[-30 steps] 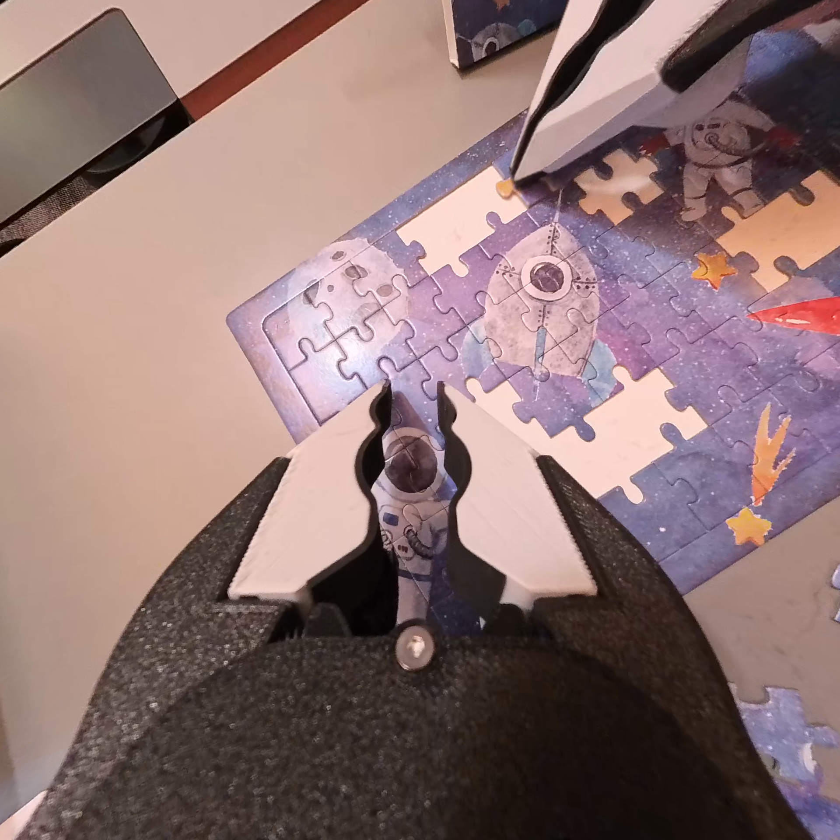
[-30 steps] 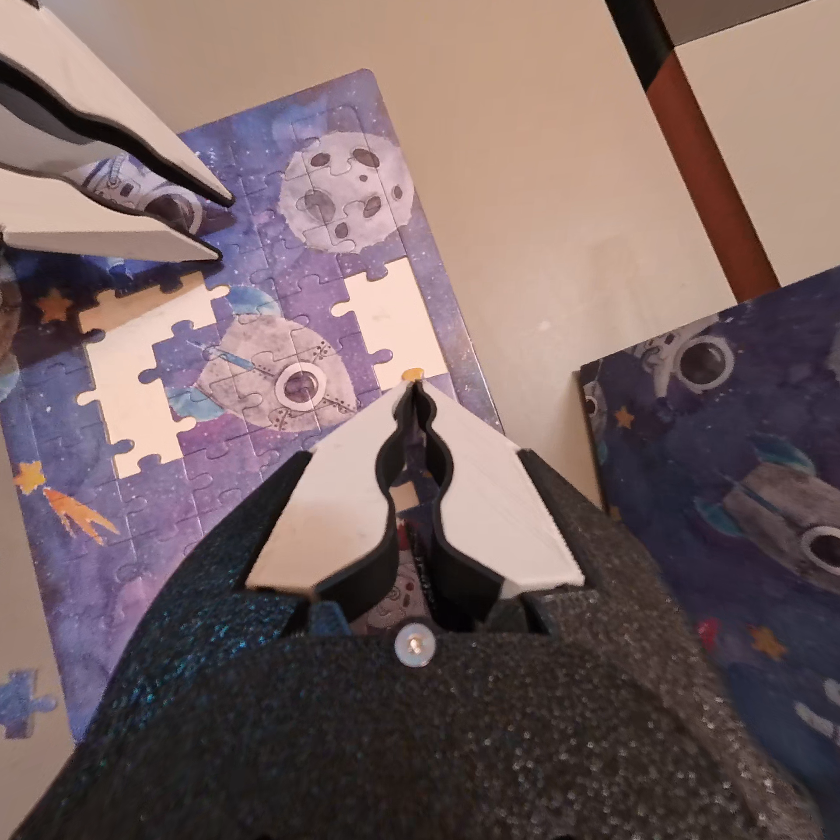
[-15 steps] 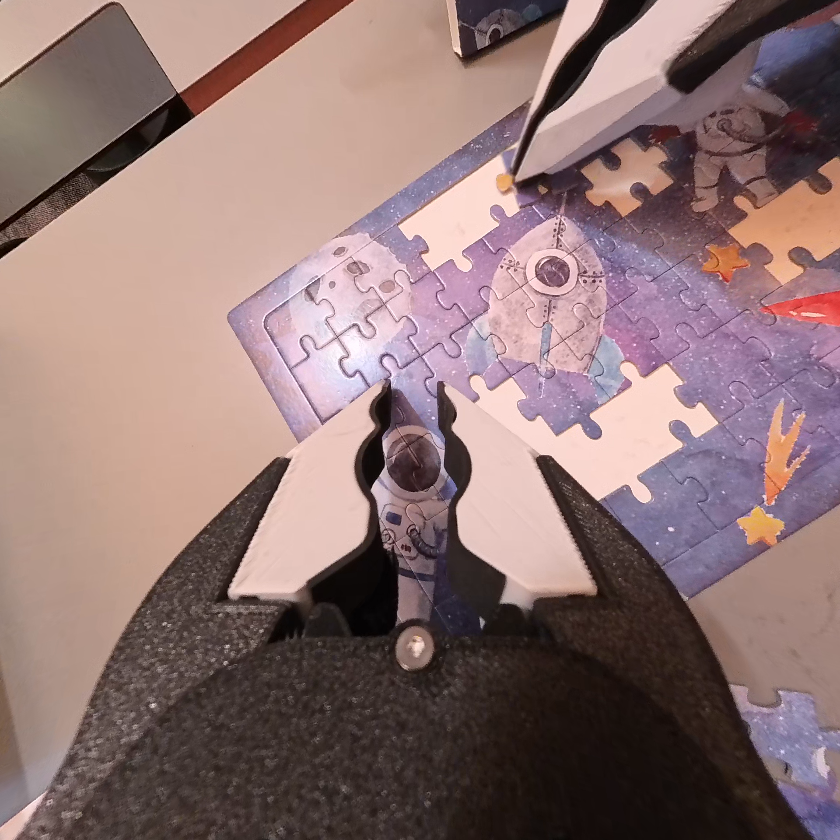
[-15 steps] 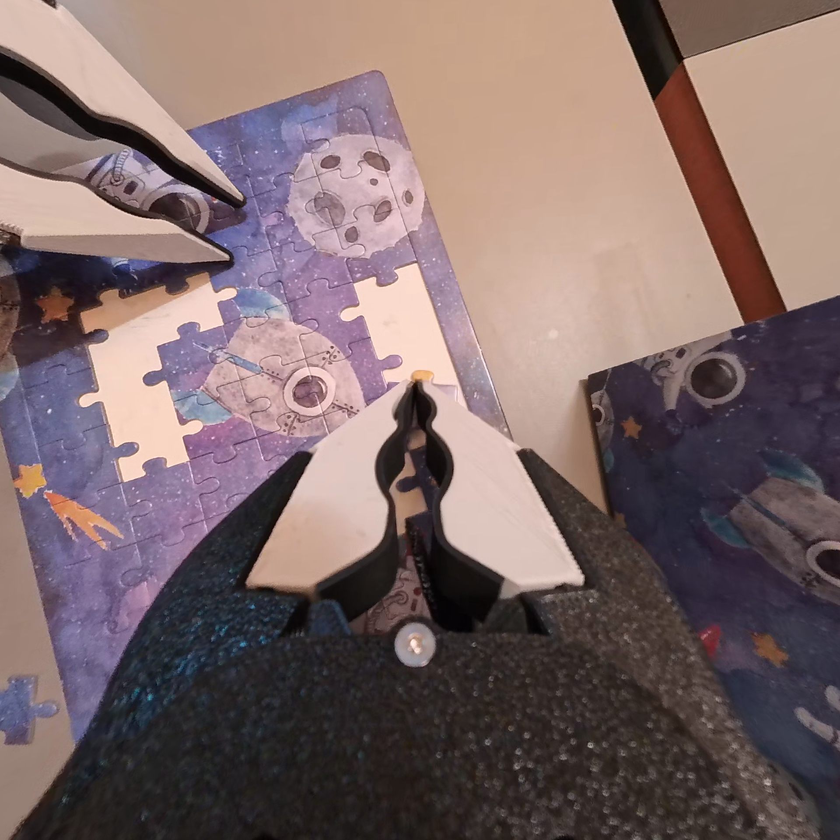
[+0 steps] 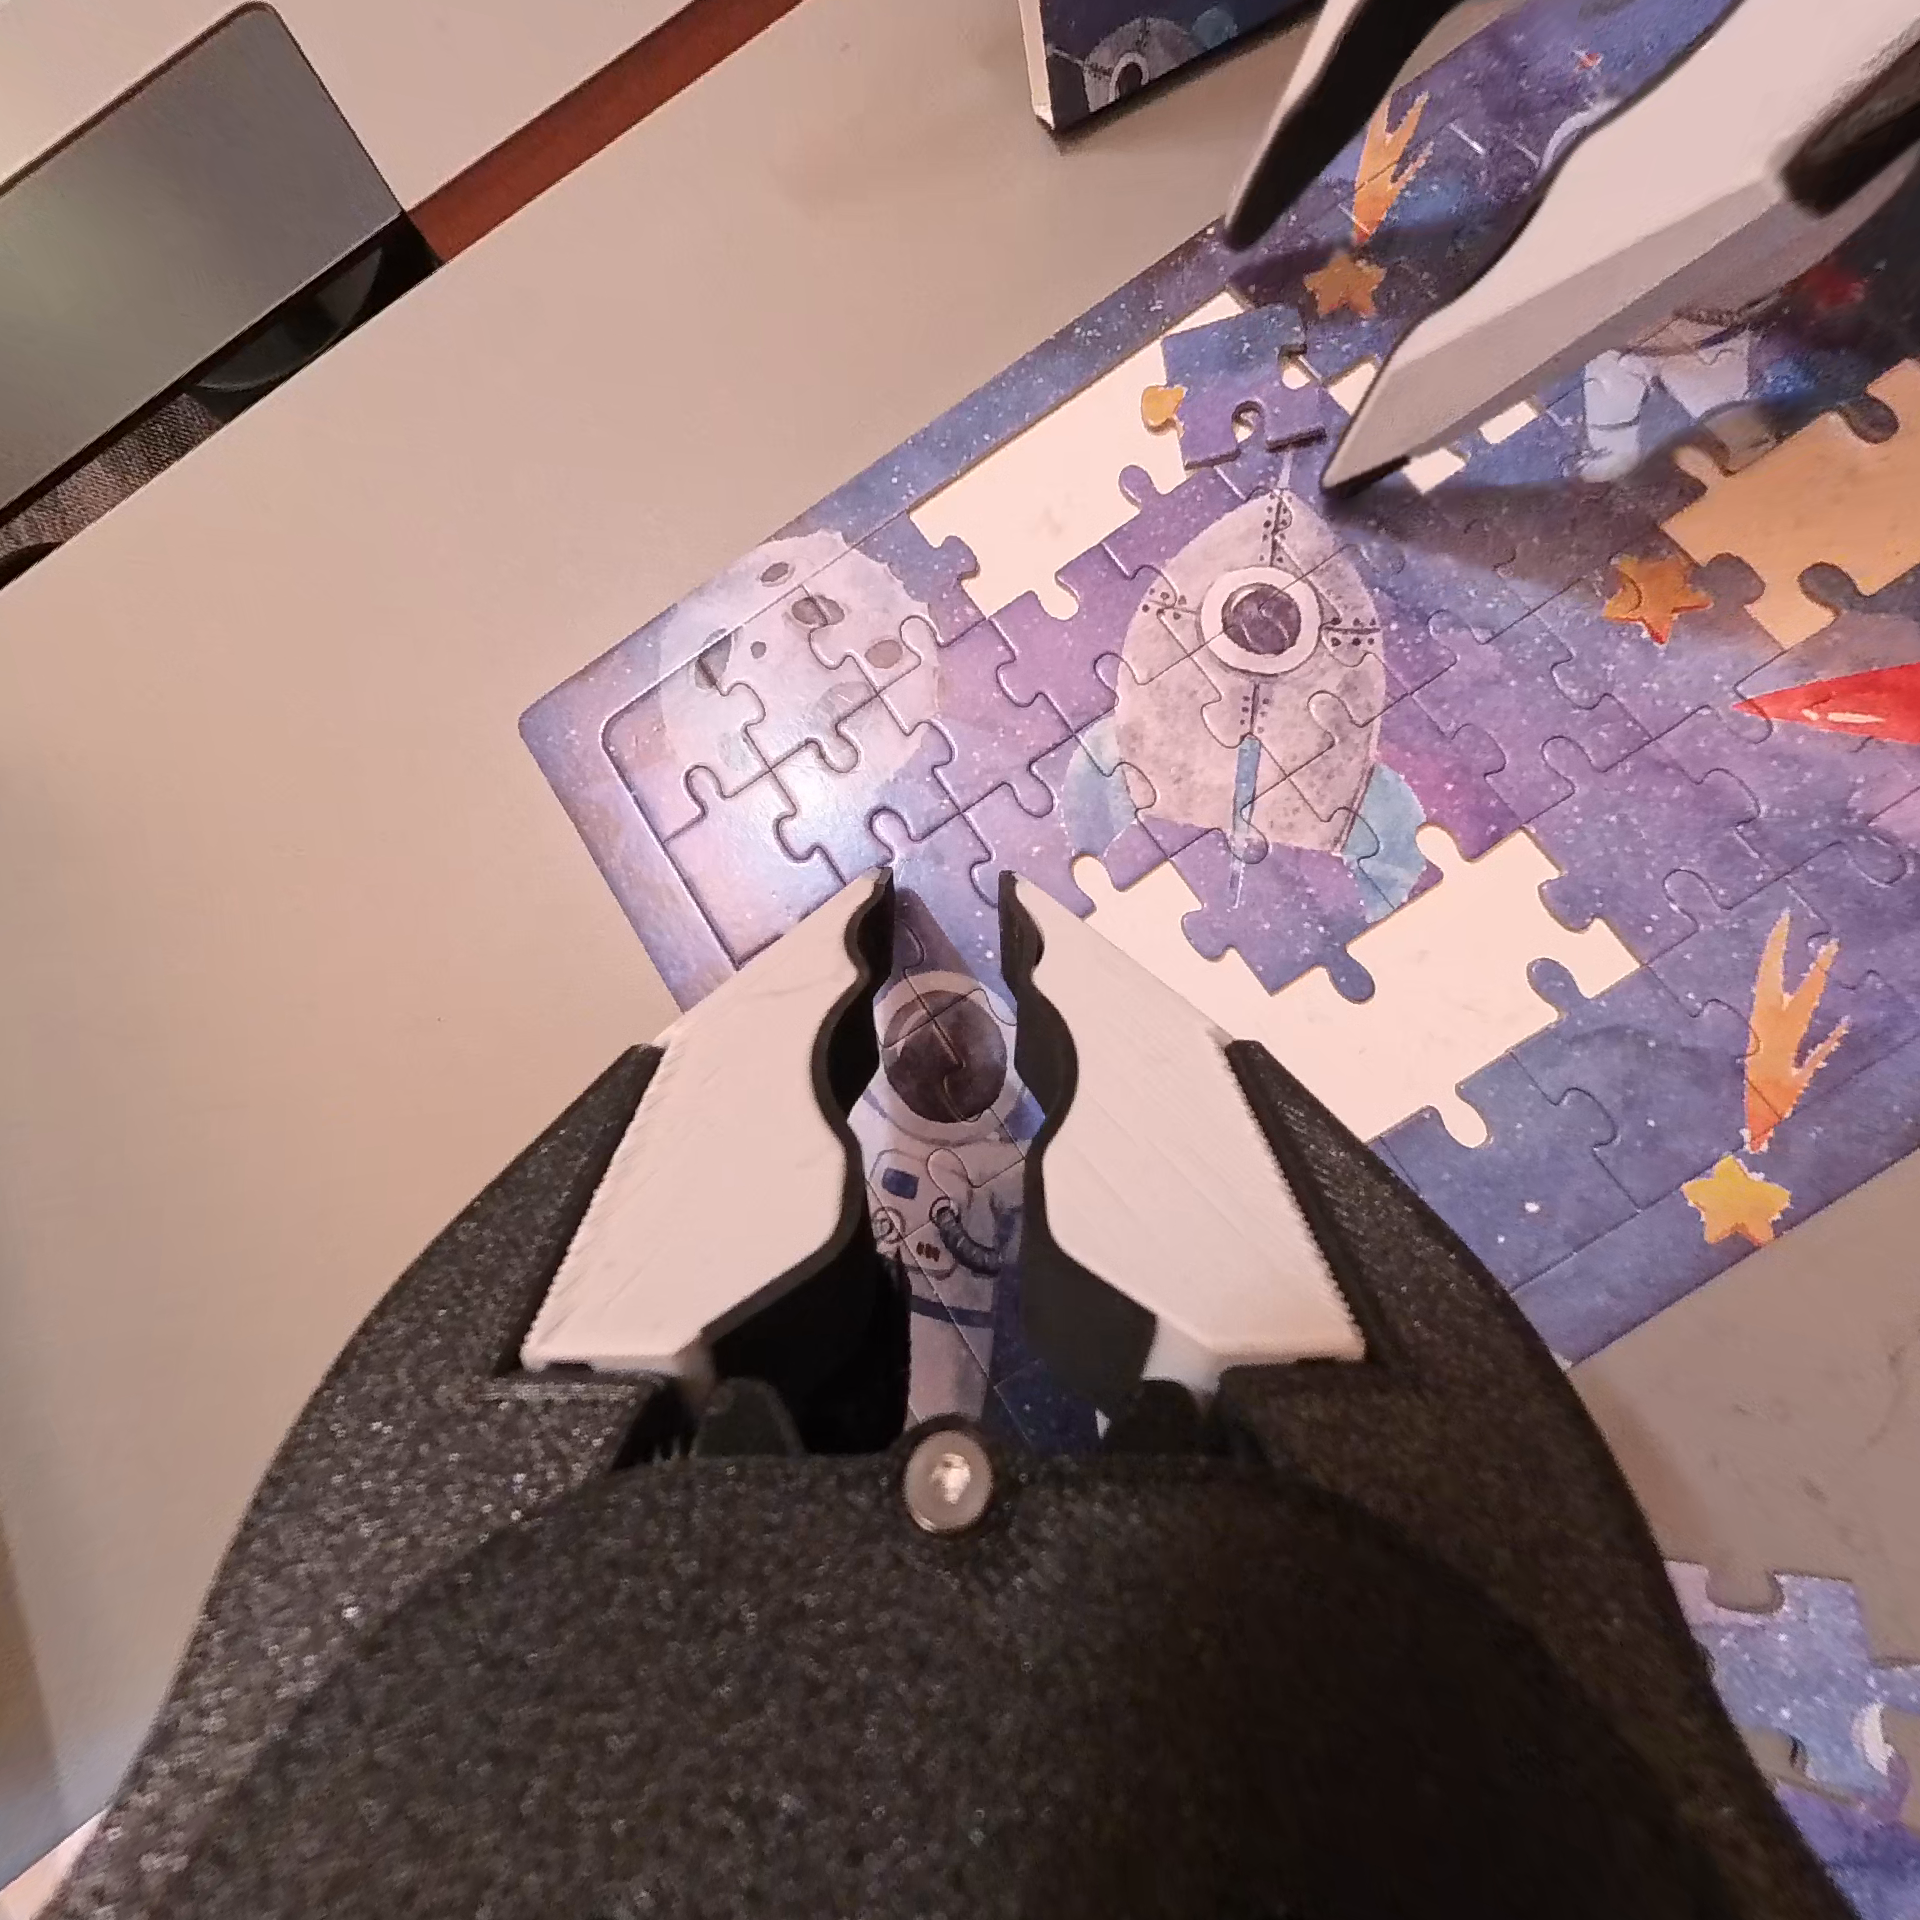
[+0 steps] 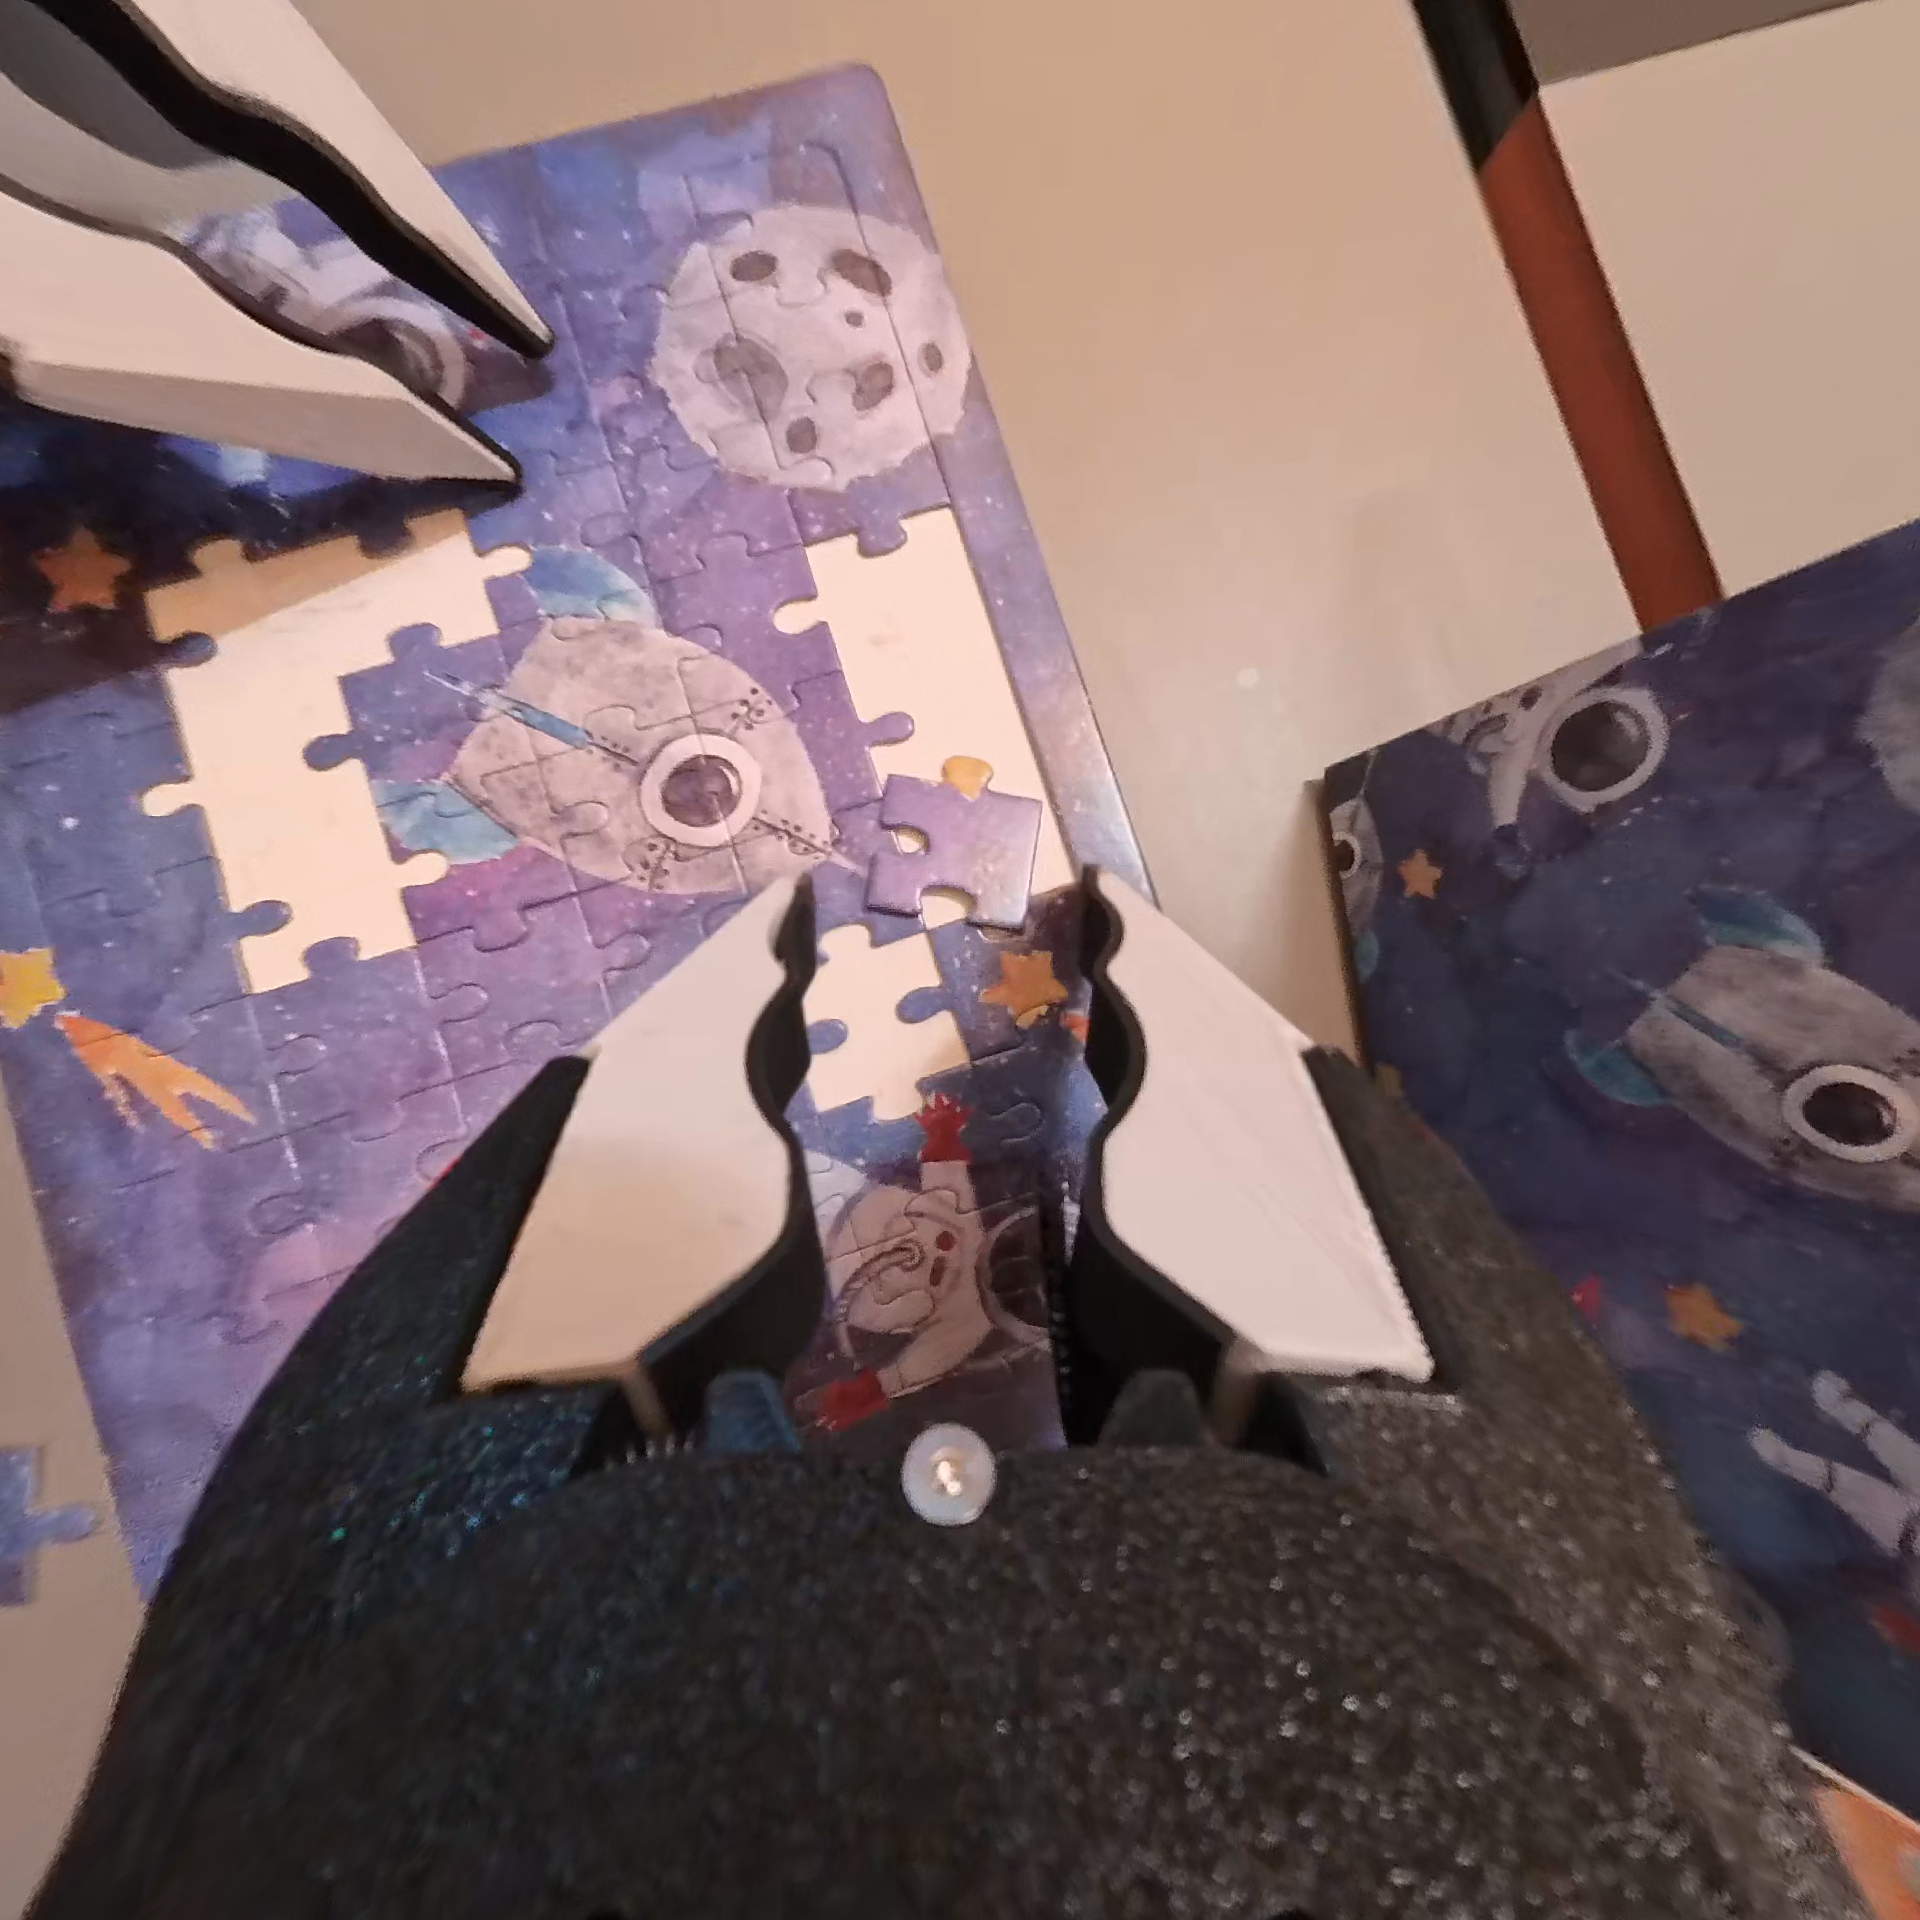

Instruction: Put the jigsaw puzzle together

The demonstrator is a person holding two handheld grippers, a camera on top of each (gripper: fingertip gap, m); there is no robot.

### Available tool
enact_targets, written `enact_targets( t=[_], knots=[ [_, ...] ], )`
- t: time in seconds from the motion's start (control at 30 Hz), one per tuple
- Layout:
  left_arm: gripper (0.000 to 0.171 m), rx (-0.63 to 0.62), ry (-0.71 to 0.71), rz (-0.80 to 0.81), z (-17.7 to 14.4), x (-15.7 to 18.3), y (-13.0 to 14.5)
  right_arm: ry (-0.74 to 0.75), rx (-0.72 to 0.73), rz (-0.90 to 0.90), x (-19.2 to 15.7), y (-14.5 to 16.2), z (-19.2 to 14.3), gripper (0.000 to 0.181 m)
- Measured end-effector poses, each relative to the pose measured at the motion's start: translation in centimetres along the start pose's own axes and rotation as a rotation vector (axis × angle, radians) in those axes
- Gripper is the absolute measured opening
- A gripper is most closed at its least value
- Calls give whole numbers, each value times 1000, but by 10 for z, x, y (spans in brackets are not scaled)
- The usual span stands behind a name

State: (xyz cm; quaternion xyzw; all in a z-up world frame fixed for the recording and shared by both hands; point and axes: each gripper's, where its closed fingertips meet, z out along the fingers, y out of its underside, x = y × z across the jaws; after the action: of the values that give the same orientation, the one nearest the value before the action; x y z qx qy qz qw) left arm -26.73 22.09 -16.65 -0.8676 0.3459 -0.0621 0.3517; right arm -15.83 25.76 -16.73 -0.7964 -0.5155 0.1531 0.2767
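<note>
Beside the rocket, our right gripper [image 6: 940, 894] — fingers spread, empty — should nudge the purple piece [image 6: 961, 852] square, probably askew; left gripper [image 5: 940, 894] hovers, fingers narrowly parted.

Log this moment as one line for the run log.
right hand-held gripper: open, empty | purple cardboard puzzle piece: loose, askew over gap by rocket | left hand-held gripper: open, over puzzle

My left white-fingered, black-bodied gripper [image 5: 940, 894] sits low in the centre of its frame, jaws slightly parted, nothing between them. My right gripper [image 6: 943, 894], of the same make, fills the lower centre of its own frame, jaws spread wide and empty.
</note>
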Motion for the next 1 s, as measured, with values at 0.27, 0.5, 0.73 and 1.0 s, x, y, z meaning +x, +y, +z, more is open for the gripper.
enact_targets(
  t=[0.27,0.5,0.73,1.0],
  knots=[
    [20,0,-3,3,0,0,0,-72,42,67,0,0,2,31],
    [20,0,-1,1,0,0,0,-77,109,-43,-4,-21,-1,31],
    [20,2,-1,2,1,0,0,-106,80,-138,-7,-24,14,31],
    [20,2,-4,5,0,0,0,-78,83,-160,3,-27,8,37]
  ],
)
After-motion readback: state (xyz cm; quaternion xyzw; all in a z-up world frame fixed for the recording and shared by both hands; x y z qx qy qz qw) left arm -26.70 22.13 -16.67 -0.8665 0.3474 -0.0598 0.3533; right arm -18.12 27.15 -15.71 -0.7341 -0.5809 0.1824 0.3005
